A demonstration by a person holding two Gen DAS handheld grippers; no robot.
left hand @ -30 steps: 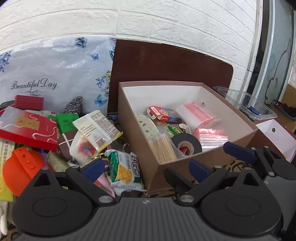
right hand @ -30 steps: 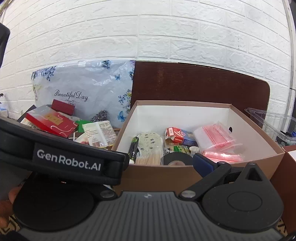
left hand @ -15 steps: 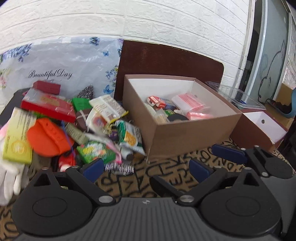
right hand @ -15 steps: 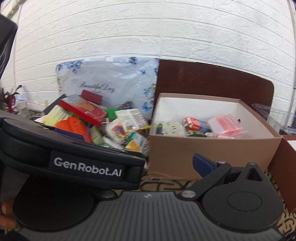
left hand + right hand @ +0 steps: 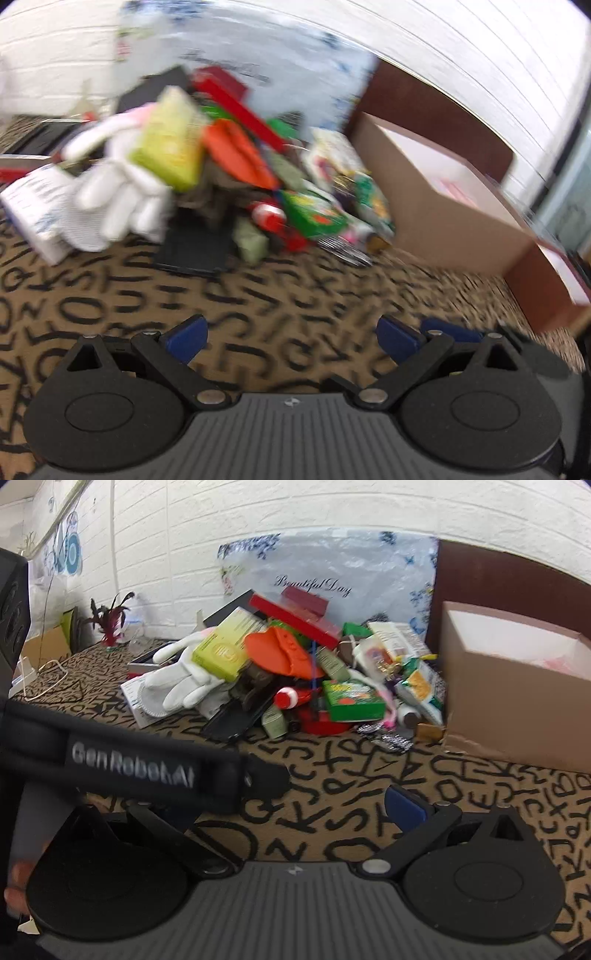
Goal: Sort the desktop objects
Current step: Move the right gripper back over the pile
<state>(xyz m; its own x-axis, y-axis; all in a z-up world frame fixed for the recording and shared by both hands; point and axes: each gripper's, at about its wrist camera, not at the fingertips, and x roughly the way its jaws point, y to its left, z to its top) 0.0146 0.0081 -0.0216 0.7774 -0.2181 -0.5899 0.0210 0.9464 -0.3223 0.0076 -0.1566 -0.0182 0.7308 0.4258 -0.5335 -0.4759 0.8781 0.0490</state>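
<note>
Showing the pile (image 5: 295,675) sharp beside the brown box (image 5: 517,701), right view has detail the blurred left view loses. Left gripper (image 5: 291,338) is wide open w/ nothing between pads; right gripper (image 5: 295,805): left finger hidden, cannot tell.

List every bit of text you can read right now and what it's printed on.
"Beautiful Day": script on the floral plastic bag against the wall.
"GenRobot.AI": white label on the left gripper's body, seen from the right wrist.
Loose capital letters, no words: printed across the tablecloth.
Green box, yellow-green box, snack packets: print too blurred to read.
Left wrist view: too motion-blurred to read.
</note>
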